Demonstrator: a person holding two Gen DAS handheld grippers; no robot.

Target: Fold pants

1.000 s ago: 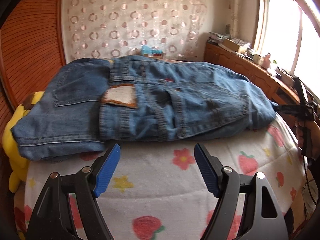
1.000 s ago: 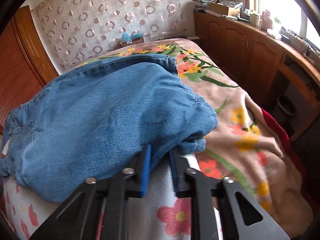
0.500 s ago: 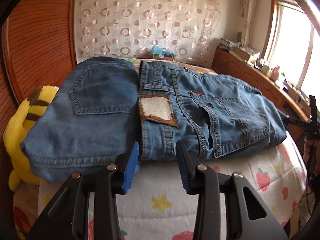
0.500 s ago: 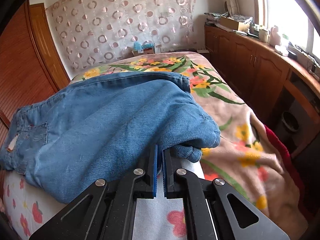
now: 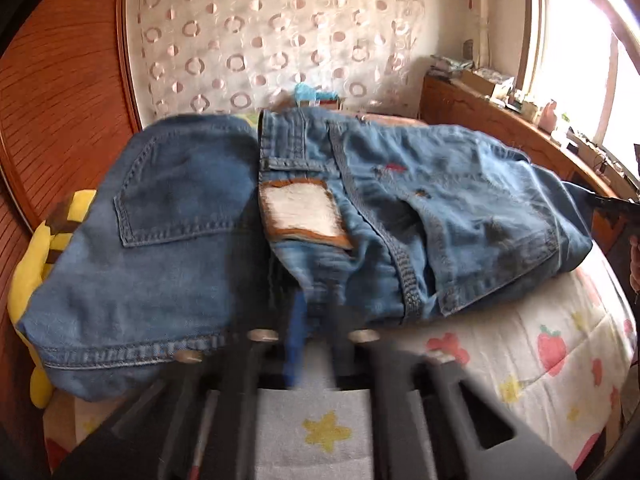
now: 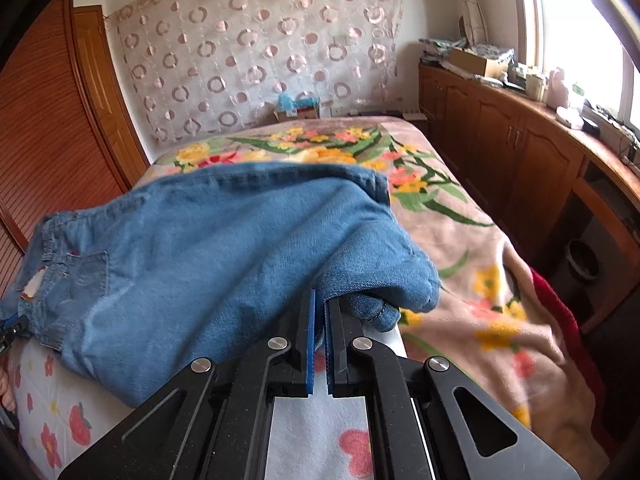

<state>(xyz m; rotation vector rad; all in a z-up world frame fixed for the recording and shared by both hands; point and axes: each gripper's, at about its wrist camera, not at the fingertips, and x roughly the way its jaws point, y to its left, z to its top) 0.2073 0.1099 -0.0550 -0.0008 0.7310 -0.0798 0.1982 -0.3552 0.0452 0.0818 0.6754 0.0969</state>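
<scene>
Blue jeans [image 5: 400,200] lie folded across the bed, with the waist, a back pocket and a white patch facing the left wrist camera. My left gripper [image 5: 316,312] is blurred. Its jaws are closing the last bit onto the near waist edge, and the denim is pinched between the pads. In the right wrist view the folded leg end of the jeans [image 6: 224,248] bulges up. My right gripper [image 6: 320,312] is shut on its near edge, with cloth caught between the blue pads.
A yellow plush toy [image 5: 36,248] sits under the jeans' left end. A strawberry-print sheet [image 5: 540,340] covers the near bed, and a floral blanket [image 6: 480,280] lies beyond it. Wooden cabinets [image 6: 520,152] line the right wall, a bin [image 6: 584,264] stands below them, and wooden panels run along the left.
My left gripper came forward from open over the sheet and closed on the waist edge. My right gripper closed fully on the leg fold and lifted it slightly.
</scene>
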